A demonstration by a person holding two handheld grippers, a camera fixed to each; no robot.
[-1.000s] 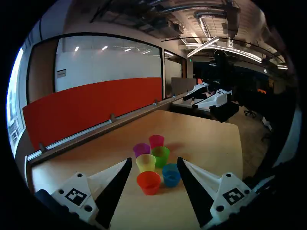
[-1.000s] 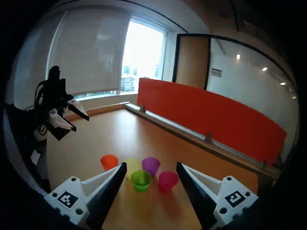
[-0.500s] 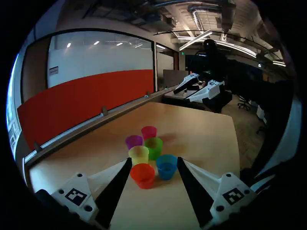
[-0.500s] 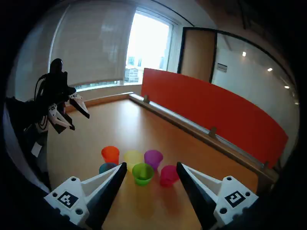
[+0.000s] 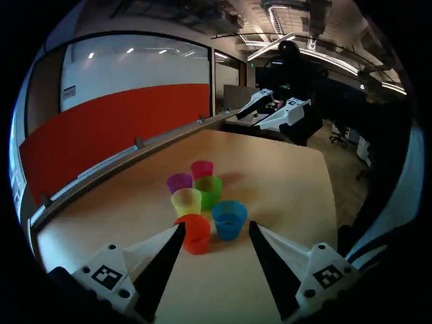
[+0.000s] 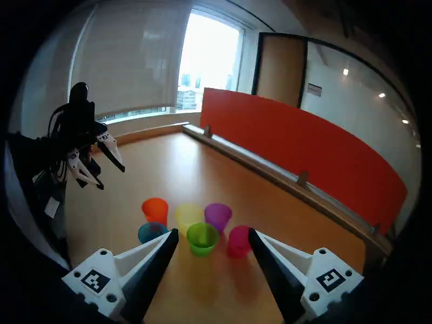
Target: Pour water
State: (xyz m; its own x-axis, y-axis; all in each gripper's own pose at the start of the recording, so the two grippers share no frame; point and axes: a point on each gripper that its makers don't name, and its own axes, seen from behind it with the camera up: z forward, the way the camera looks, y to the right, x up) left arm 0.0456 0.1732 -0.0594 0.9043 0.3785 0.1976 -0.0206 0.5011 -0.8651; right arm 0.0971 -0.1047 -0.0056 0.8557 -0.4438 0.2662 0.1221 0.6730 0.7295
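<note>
Light wood table (image 5: 275, 178); red partition (image 5: 108, 129) runs along its upper-left edge, and a bright window (image 6: 208, 75) sits upper centre in the right gripper view. Six plastic cups (image 5: 205, 202) cluster mid-frame. The orange cup (image 5: 193, 233) and blue cup (image 5: 229, 218) are nearest my left gripper (image 5: 216, 227), fingers apart. My right gripper (image 6: 212, 233) is spread wide too (green cup (image 6: 203, 238) near its tips, untouched). Bare tabletop right of the cluster, out to the table's edge.

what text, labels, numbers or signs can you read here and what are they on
Nothing reads as words or numbers.
Wall sign: too small and blurred to read.
Square markers on the left claw and right claw: black-and-white patterns, no letters.
White tag: blurred, unreadable.
</note>
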